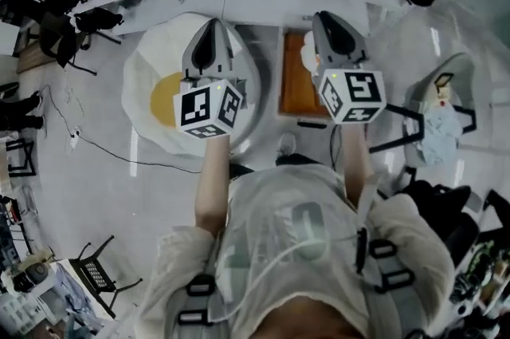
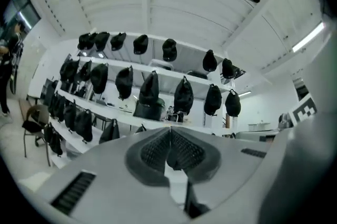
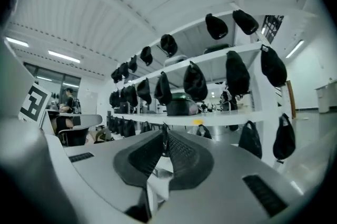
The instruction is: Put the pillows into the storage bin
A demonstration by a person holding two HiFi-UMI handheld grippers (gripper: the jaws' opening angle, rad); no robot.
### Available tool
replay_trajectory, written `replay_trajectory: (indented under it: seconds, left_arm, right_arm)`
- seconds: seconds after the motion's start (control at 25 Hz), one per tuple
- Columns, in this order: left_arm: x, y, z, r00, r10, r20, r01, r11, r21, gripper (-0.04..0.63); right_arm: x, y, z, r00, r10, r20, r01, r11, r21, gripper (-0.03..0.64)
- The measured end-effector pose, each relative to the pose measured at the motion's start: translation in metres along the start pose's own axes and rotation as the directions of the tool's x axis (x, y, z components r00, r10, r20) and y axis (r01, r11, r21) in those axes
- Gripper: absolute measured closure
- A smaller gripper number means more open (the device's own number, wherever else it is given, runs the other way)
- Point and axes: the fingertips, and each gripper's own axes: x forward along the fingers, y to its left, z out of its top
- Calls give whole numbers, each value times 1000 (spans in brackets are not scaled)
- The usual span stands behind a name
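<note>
head view: pale floor (image 1: 143, 194), egg-shaped pillow (image 1: 155, 82) — left gripper (image 1: 213, 26) and right gripper (image 1: 328, 18) clenched empty; shelves (image 3: 221, 118) of black bags (image 3: 195, 81).

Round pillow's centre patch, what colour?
Yellow, with white around it. The pillow shows best in the head view.

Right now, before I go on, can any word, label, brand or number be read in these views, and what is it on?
No readable text in any view.
shirt: large pale print, too warped to read.
left marker cube: black-and-white square pattern, no letters.
right marker cube: the same kind of pattern, no letters.
black bags on the shelves: no legible labels.
</note>
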Motion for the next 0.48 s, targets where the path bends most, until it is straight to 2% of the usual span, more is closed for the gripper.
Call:
replay_trajectory:
  seconds: [0.16, 0.28, 0.48]
  left_arm:
    - [-53, 42, 39, 994, 88, 69, -94, 991, 91, 588]
    - [-90, 71, 58, 986, 140, 90, -152, 979, 138, 588]
    - [-136, 123, 81, 974, 195, 114, -209, 971, 119, 589]
  right_arm:
    - [19, 87, 27, 986, 162, 50, -161, 987, -27, 598]
    - [24, 144, 33, 974, 218, 56, -217, 976, -15, 601]
    - [25, 228, 40, 948, 310, 71, -310, 951, -14, 607]
